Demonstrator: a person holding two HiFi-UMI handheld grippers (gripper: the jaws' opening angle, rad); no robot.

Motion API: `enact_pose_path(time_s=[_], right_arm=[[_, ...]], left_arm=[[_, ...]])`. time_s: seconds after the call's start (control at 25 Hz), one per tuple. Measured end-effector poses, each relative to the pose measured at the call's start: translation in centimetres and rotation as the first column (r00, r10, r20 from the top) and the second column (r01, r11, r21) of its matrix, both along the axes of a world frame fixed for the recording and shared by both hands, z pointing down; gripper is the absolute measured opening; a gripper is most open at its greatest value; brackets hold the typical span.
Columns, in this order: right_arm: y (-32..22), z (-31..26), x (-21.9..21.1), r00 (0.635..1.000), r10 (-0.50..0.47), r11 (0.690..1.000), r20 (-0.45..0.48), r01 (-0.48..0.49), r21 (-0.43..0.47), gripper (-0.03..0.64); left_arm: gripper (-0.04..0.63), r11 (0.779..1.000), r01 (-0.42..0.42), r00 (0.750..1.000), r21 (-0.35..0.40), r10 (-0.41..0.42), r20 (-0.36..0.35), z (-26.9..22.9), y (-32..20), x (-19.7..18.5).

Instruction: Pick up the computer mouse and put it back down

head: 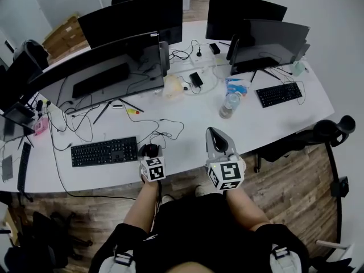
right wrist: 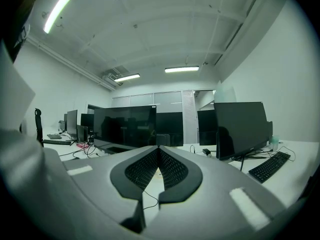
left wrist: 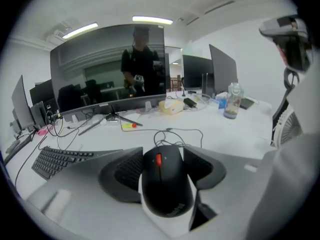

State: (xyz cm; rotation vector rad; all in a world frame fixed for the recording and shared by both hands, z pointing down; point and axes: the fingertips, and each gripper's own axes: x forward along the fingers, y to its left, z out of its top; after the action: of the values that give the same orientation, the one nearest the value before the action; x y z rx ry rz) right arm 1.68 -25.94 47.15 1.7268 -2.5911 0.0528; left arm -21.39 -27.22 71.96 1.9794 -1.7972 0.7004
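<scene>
A black computer mouse (left wrist: 166,186) with a red scroll wheel sits between the two dark pads of my left gripper (left wrist: 163,152), which is shut on its sides. In the head view the mouse (head: 149,150) is at the front edge of the white desk (head: 187,135), just right of a black keyboard (head: 104,151). I cannot tell whether it is touching the desk or raised slightly above it. Its thin cable (left wrist: 172,132) loops away over the desk. My right gripper (head: 214,134) is to the right, above the desk edge, pointing up and forward. Its jaws (right wrist: 158,150) are shut with nothing between them.
Large dark monitors (head: 102,67) stand behind the keyboard, and more monitors (head: 267,36) stand at the back right. A water bottle (head: 229,105) and a second keyboard (head: 278,94) are on the right. Loose cables (head: 79,124) cross the left side.
</scene>
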Motion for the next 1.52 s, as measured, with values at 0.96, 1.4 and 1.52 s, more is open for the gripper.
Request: enact_pose_path(time_s=[0.96,1.4,1.52], right_arm=[[0.3,-1.9,-4.2,0.991,-0.119,0.992,0.054,0.116,0.057,-0.002],[0.3,-1.4,-3.3,0.993,-0.109,0.993,0.037,0.107,0.04,-0.002],[0.5,-1.0,-2.6,0.995,-0.092,0.995,0.027,0.091,0.028,-0.002]], left_arm=[[0.301,0.837,0.005,1.0,0.546,-0.003,-0.004,-25.2,1.4,-0.5],[0.301,0.874,0.033,0.999,0.485,-0.022,-0.029,-22.3,0.9,-0.7],[0.301,0.91,0.041,0.999,0.412,-0.026,-0.041,-18.6,0.3,-0.6]])
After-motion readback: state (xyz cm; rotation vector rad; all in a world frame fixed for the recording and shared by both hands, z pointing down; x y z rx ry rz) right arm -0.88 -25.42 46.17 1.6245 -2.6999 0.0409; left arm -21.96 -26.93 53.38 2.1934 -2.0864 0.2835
